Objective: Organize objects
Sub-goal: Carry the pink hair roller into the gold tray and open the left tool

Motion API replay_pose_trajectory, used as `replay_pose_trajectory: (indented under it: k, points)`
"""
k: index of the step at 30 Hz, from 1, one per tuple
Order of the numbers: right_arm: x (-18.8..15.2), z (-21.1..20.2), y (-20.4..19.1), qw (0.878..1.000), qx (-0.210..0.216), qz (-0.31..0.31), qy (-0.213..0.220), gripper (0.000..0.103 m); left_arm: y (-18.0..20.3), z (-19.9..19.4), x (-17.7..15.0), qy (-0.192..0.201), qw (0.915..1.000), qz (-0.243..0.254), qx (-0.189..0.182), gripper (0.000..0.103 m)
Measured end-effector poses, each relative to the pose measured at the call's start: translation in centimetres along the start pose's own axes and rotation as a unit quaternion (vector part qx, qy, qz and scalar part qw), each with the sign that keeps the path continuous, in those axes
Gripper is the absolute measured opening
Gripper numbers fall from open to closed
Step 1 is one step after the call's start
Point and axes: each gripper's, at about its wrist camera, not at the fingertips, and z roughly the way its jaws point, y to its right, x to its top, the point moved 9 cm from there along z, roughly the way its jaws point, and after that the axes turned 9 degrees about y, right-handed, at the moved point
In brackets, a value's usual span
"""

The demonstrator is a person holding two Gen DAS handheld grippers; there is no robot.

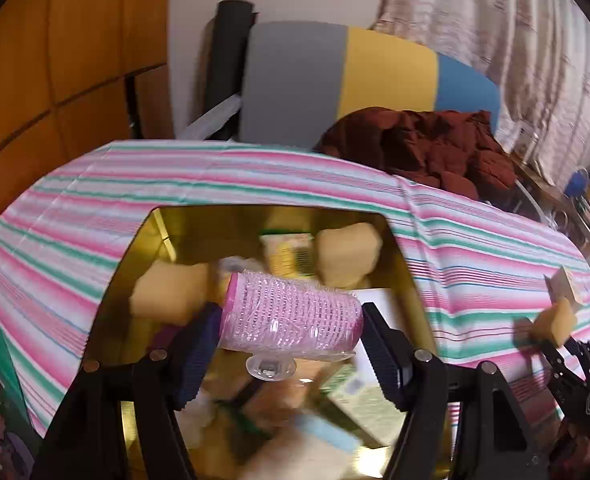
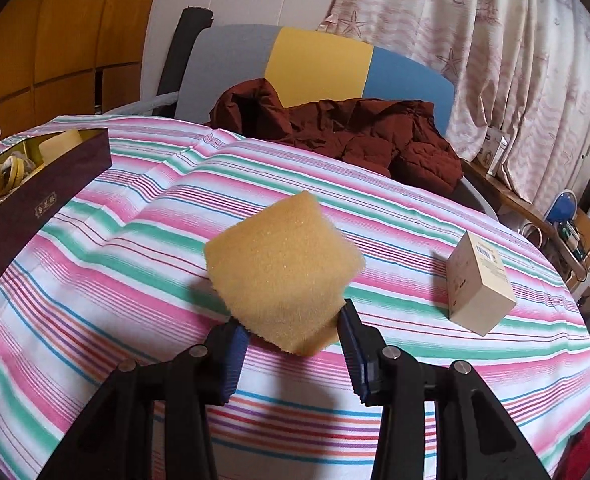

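My left gripper [image 1: 291, 320] is shut on a pink hair roller [image 1: 293, 314] and holds it over the gold-lined box [image 1: 143, 248], which has two yellow sponges [image 1: 349, 254] and small packets inside. My right gripper [image 2: 293, 330] is shut on a yellow sponge [image 2: 285, 270], held above the striped tablecloth [image 2: 135, 248]. The right gripper with its sponge also shows at the right edge of the left wrist view [image 1: 555, 322]. The box shows in the right wrist view [image 2: 39, 200] at the far left, dark maroon outside.
A small beige carton [image 2: 481, 280] stands on the cloth to the right of the sponge. A dark red jacket [image 2: 355, 136] lies at the table's far edge, before a grey, yellow and blue panel [image 2: 319, 64]. Curtains and clutter fill the right side.
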Motion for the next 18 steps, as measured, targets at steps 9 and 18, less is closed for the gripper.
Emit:
replay_pose_trajectory:
  k: [9, 18]
  points:
    - [-0.4, -0.6, -0.4, 1.000, -0.004, 0.009, -0.003, 0.044, -7.4, 1.1, -1.8, -0.027, 0.9968, -0.065, 0.036, 0.071]
    - [-0.1, -1.0, -0.7, 1.000, 0.001, 0.025, -0.006, 0.044, -10.1, 1.4, -3.6, -0.039, 0.9953, -0.078, 0.041, 0.071]
